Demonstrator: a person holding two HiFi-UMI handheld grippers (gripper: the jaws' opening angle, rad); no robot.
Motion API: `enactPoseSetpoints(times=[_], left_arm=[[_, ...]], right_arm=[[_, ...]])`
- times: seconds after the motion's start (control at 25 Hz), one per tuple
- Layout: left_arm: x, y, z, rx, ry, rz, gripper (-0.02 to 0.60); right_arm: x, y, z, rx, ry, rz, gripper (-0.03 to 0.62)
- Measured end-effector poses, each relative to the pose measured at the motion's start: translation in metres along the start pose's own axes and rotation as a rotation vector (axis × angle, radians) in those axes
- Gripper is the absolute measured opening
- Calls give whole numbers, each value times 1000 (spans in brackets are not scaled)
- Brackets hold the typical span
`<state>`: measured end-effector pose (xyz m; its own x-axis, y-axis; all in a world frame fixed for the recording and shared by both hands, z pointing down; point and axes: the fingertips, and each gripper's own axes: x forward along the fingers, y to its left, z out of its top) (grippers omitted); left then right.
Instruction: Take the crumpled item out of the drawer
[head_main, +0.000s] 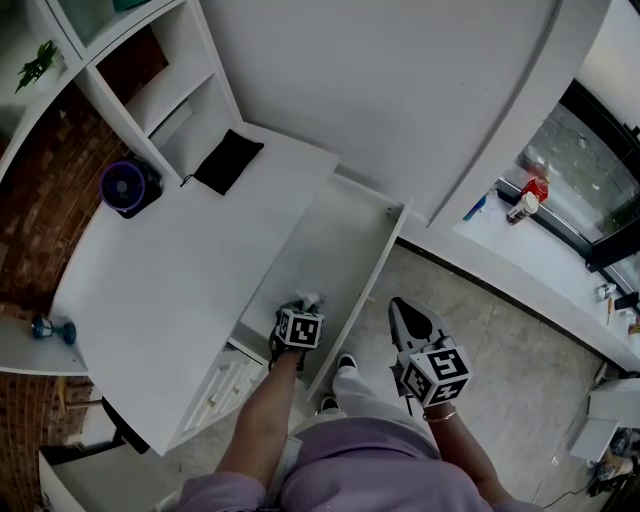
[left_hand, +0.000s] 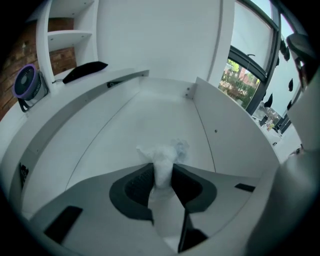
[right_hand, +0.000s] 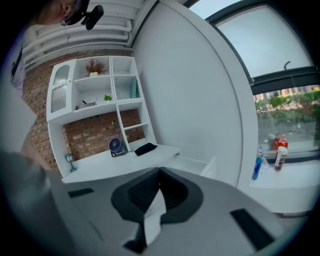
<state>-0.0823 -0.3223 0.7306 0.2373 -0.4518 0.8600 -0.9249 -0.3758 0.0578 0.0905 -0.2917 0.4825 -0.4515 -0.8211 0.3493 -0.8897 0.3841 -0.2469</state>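
Observation:
The white desk's drawer (head_main: 385, 255) stands pulled out, its floor otherwise bare. A crumpled white item (head_main: 309, 298) lies near the drawer's front end. My left gripper (head_main: 299, 310) reaches down into the drawer over it. In the left gripper view the crumpled item (left_hand: 166, 150) is pinched narrow between the two dark pads, and my left gripper (left_hand: 162, 169) is shut on it, low over the drawer floor (left_hand: 150, 120). My right gripper (head_main: 402, 308) hangs outside the drawer's right side, above the floor tiles. Its jaws meet at the tip, right gripper (right_hand: 159, 171) shut with nothing in it.
On the desk top (head_main: 170, 290) stand a purple fan (head_main: 128, 187) and a black pouch (head_main: 228, 160), with a small blue object (head_main: 50, 328) at the left. Shelves rise behind. Bottles (head_main: 527, 200) stand on the window sill at the right. The drawer's right wall (left_hand: 230, 140) is close.

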Motion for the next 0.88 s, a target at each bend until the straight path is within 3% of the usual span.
enactPoseSetpoints(times=[0.88], left_arm=[[-129, 7, 94, -50, -455, 22, 109]], right_arm=[[14, 35, 3, -5, -14, 104, 2]])
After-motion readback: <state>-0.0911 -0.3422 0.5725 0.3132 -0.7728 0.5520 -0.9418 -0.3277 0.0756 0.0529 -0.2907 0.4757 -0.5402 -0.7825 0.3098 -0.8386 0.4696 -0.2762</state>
